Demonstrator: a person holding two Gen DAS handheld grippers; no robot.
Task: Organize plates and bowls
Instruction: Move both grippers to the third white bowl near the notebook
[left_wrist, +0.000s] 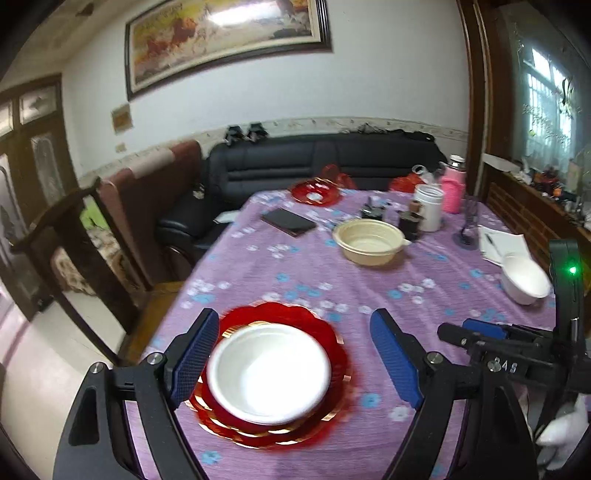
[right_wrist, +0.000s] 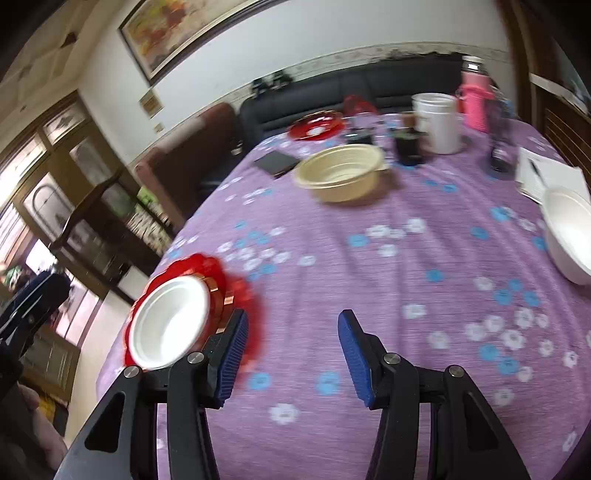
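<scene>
A white bowl (left_wrist: 269, 373) sits in a stack of red scalloped plates (left_wrist: 332, 332) at the near left of the purple flowered table. My left gripper (left_wrist: 295, 358) hovers over it, open, with its blue pads either side of the bowl and not pressing on it. In the right wrist view the same bowl (right_wrist: 170, 321) and red plates (right_wrist: 240, 291) lie left of my right gripper (right_wrist: 293, 354), which is open over bare cloth. A beige bowl (left_wrist: 369, 240) (right_wrist: 340, 170) stands mid-table, another white bowl (left_wrist: 524, 277) (right_wrist: 569, 232) at the right, and a red plate (left_wrist: 316, 192) (right_wrist: 317, 125) at the far end.
A dark phone (left_wrist: 288, 221), a white jar (left_wrist: 428, 206), a pink bottle (left_wrist: 452, 188), small dark cups and a notebook with a pen (left_wrist: 498, 243) crowd the far and right side. The table's left edge (left_wrist: 177, 295) drops to a wooden chair (left_wrist: 74, 236); a black sofa stands behind.
</scene>
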